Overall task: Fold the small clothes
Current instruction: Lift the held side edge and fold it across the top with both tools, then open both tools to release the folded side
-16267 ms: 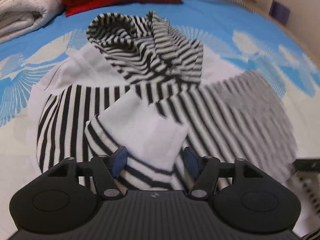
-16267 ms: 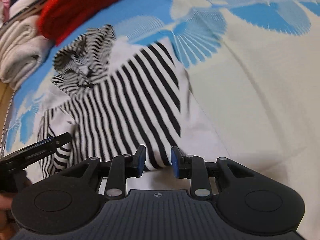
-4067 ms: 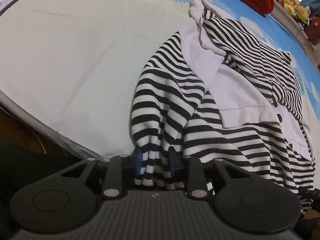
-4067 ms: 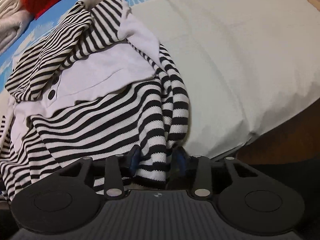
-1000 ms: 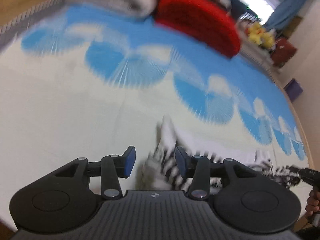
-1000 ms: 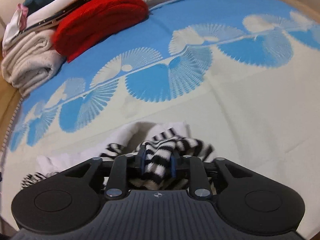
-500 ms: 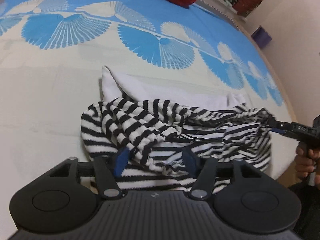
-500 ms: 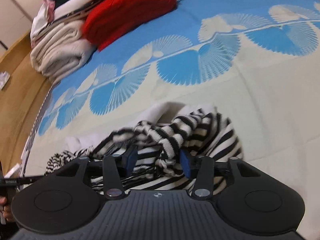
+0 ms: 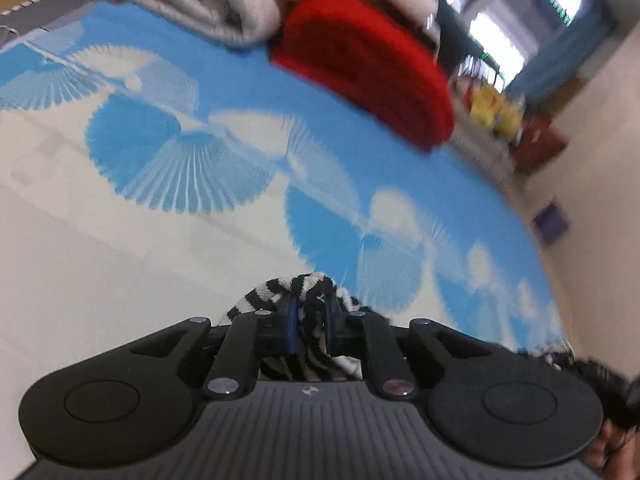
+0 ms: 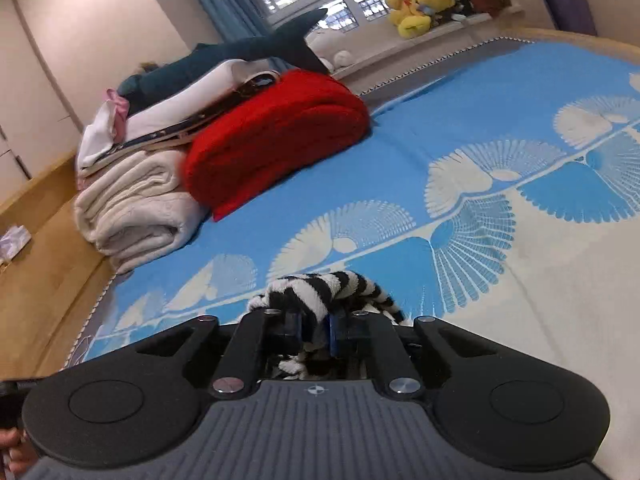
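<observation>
The black-and-white striped garment (image 9: 280, 292) is bunched between the jaws of my left gripper (image 9: 308, 316), which is shut on it. My right gripper (image 10: 316, 326) is shut on another bunch of the same striped garment (image 10: 320, 282). Both grippers hold it raised above the blue-and-cream bedspread (image 9: 180, 168), also seen in the right wrist view (image 10: 500, 208). Most of the garment hangs below the grippers and is hidden. The left wrist view is blurred.
A folded red blanket (image 10: 276, 136) and a rolled cream blanket (image 10: 132, 208) lie at the bed's far end under a stack of folded clothes (image 10: 192, 100). Plush toys (image 10: 412, 8) sit on the windowsill. A wooden floor (image 10: 44, 272) lies left of the bed.
Both grippers were open over the garment lying on the bed half a second ago. Now both have shut on it and lifted it, and the views tilt up toward the far end.
</observation>
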Demonstrator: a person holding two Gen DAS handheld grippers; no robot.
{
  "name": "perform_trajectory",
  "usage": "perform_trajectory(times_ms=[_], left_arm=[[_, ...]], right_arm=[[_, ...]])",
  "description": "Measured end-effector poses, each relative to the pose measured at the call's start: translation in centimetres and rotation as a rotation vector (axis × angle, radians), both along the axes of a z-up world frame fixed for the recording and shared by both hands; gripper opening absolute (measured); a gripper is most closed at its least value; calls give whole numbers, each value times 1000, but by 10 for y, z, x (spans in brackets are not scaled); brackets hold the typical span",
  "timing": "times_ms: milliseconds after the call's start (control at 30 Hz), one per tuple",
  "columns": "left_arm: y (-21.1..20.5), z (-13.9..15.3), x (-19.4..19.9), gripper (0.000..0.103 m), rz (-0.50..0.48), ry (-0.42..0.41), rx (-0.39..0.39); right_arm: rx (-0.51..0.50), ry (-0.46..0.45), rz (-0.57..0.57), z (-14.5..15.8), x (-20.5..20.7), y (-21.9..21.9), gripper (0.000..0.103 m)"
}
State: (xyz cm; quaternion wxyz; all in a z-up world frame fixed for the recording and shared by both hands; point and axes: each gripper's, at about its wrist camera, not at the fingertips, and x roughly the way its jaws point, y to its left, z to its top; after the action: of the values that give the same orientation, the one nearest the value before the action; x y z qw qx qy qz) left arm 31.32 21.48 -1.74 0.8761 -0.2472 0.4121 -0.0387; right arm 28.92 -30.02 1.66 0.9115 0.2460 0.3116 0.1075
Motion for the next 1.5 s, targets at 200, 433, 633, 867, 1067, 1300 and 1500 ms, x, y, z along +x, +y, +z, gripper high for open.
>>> perform_trajectory(times_ms=[200, 433, 633, 867, 1067, 1300, 1500], left_arm=[[5, 12, -6, 48, -50, -85, 7], [-17, 1, -4, 61, -247, 23, 68], [-68, -21, 0, 61, -373, 50, 349], [-79, -36, 30, 36, -314, 36, 362], [-77, -43, 55, 6, -251, 9, 339], [-62, -37, 64, 4, -183, -67, 333], [-72, -62, 75, 10, -287, 123, 315]], right_arm=[[-136, 249, -32, -36, 35, 16, 30], [-38, 129, -93, -19, 7, -26, 45], [-252, 173, 296, -38, 6, 27, 54], [-529, 109, 281, -52, 21, 73, 58], [-675, 62, 244, -62, 44, 85, 43], [-572, 59, 89, -58, 71, 70, 11], [-661, 172, 41, -82, 92, 81, 15]])
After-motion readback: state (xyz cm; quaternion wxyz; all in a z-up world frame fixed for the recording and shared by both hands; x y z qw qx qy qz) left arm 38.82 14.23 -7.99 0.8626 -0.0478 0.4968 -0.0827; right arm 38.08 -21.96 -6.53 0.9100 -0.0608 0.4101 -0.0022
